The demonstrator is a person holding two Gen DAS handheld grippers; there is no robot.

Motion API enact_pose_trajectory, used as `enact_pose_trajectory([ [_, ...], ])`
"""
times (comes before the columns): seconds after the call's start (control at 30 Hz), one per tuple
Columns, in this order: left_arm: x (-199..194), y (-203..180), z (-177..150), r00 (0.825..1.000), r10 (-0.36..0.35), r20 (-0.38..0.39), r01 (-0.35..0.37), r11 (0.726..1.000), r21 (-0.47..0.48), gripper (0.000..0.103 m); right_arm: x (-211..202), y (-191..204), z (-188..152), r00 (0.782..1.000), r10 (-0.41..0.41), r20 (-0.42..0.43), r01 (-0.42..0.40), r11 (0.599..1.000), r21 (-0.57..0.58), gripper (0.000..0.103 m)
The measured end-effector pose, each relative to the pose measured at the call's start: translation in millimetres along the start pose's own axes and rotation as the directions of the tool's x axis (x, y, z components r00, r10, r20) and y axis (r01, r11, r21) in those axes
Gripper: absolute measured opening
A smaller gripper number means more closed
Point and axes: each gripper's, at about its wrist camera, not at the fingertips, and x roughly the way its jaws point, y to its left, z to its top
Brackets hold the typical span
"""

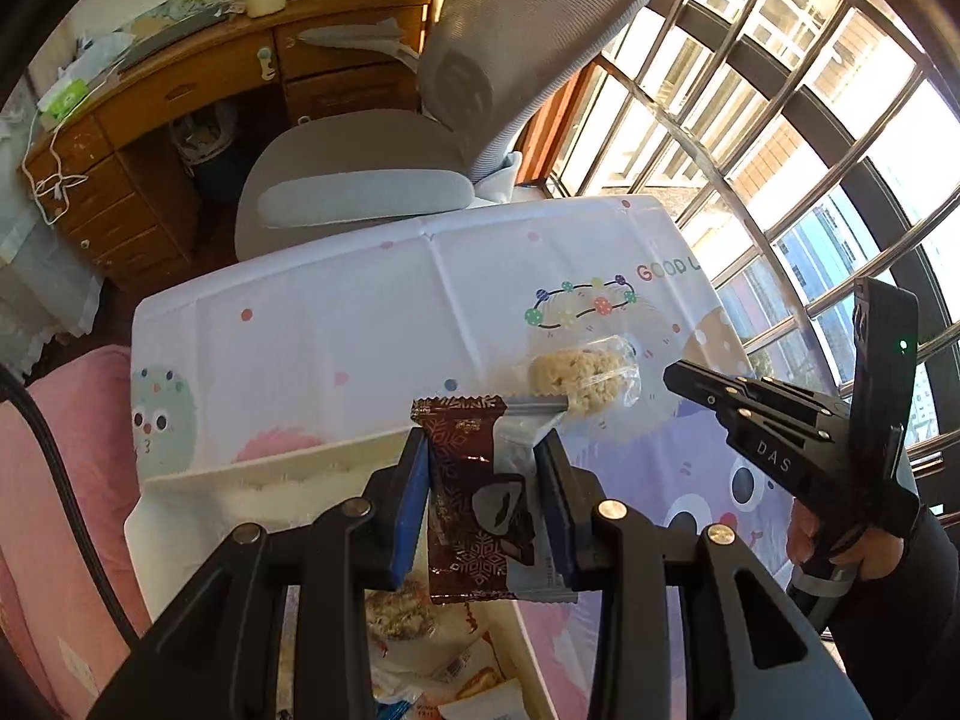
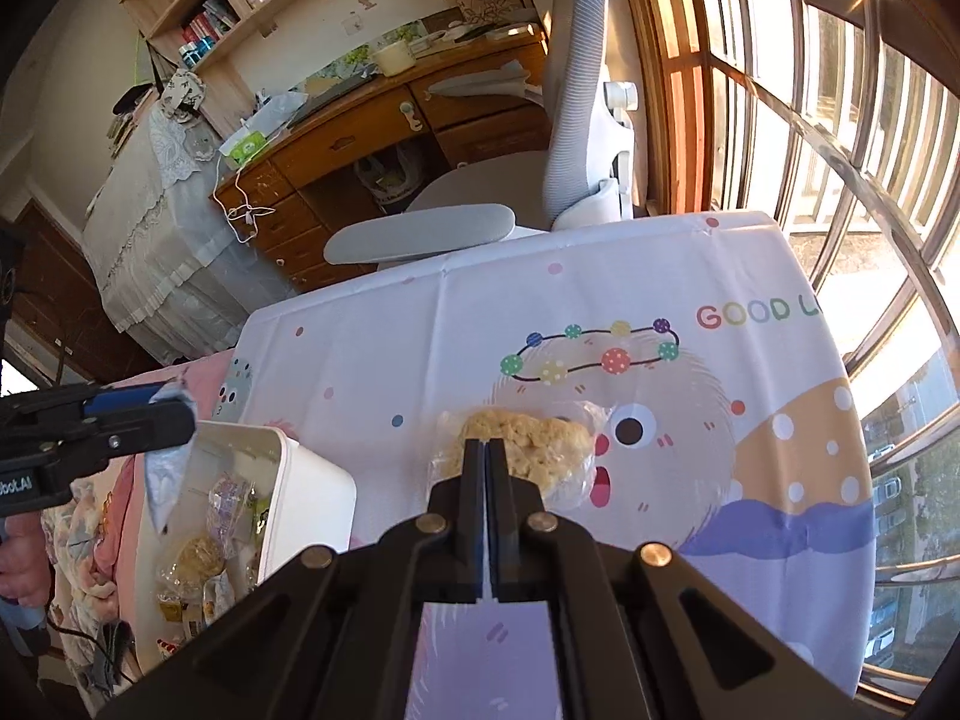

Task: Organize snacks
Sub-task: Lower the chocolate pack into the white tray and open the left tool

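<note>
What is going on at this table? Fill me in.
A person is sorting snacks with a gripper in each hand. The left gripper is shut on a dark brown wrapped snack, held above a white bin that already has several packets in it. The right gripper is shut and empty, hanging over a rice crispy cake in clear wrap lying on the cartoon tablecloth.

A lived-in home study or bedroom: behind the table's cartoon-print cloth (image 2: 600, 276) stands a grey office chair (image 2: 576, 120), beyond it a cluttered wooden desk (image 2: 372, 132) under bookshelves (image 2: 252, 6), with a barred window (image 2: 810, 120) beside the chair.
</note>
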Motion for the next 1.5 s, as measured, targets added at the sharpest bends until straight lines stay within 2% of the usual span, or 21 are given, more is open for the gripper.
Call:
enact_pose_trajectory([
  [0.03,-3,5,-6,1.0,0.011,0.002,-0.011,1.0,-0.016,0.033,4,-1,0,1.0,-0.011,-0.015,0.011,1.0,0.006,0.005],
  [0.07,-5,11,-13,1.0,0.019,0.002,-0.019,0.999,-0.035,0.033,8,-1,0,0.999,-0.021,-0.034,0.021,1.0,0.012,0.013],
  [0.1,-8,17,-19,1.0,0.029,0.002,-0.028,0.998,-0.056,0.033,12,-1,0,0.998,-0.029,-0.048,0.03,0.999,0.019,0.027],
  [0.13,-11,24,-28,0.999,0.037,0.001,-0.037,0.996,-0.08,0.033,17,-1,0,0.997,-0.034,-0.063,0.036,0.999,0.028,0.036],
  [0.17,-13,29,-37,0.999,0.042,-0.002,-0.042,0.994,-0.103,0.033,22,-2,1,0.996,-0.037,-0.08,0.04,0.999,0.036,0.052],
  [0.2,-16,35,-45,0.999,0.047,-0.006,-0.048,0.991,-0.124,0.033,26,-2,1,0.994,-0.044,-0.095,0.049,0.998,0.046,0.059],
  [0.33,-21,54,-79,0.997,0.071,-0.014,-0.072,0.977,-0.2,0.033,48,-1,3,0.985,-0.075,-0.155,0.086,0.994,0.068,0.062],
  [0.4,-19,62,-94,0.997,0.079,-0.027,-0.083,0.968,-0.238,0.033,60,-2,4,0.978,-0.099,-0.186,0.114,0.991,0.074,0.07],
  [0.53,-16,70,-117,0.996,0.081,-0.047,-0.091,0.954,-0.287,0.034,78,-3,6,0.97,-0.088,-0.228,0.116,0.986,0.117,0.075],
  [0.57,-15,71,-121,0.995,0.08,-0.051,-0.092,0.951,-0.296,0.034,81,-2,6,0.969,-0.089,-0.229,0.118,0.986,0.117,0.08],
  [0.7,-12,72,-137,0.996,0.064,-0.064,-0.082,0.94,-0.331,0.034,94,5,8,0.957,-0.143,-0.253,0.169,0.982,0.081,0.089],
  [0.83,-9,74,-147,0.995,0.054,-0.078,-0.078,0.93,-0.36,0.034,108,14,7,0.935,-0.223,-0.277,0.235,0.972,0.011,0.09],
  [1.13,-6,76,-166,0.994,0.055,-0.096,-0.089,0.916,-0.392,0.034,120,26,5,0.911,-0.296,-0.286,0.297,0.954,-0.043,0.091],
  [1.2,-8,77,-169,0.994,0.056,-0.097,-0.091,0.912,-0.401,0.034,126,30,2,0.89,-0.337,-0.307,0.329,0.941,-0.078,0.08],
  [1.3,-10,79,-174,0.994,0.056,-0.093,-0.09,0.906,-0.413,0.034,129,39,0,0.878,-0.37,-0.304,0.345,0.929,-0.134,0.071],
  [1.5,-20,79,-183,0.996,0.055,-0.069,-0.078,0.91,-0.407,0.034,121,40,-7,0.868,-0.379,-0.321,0.361,0.925,-0.116,0.065],
])
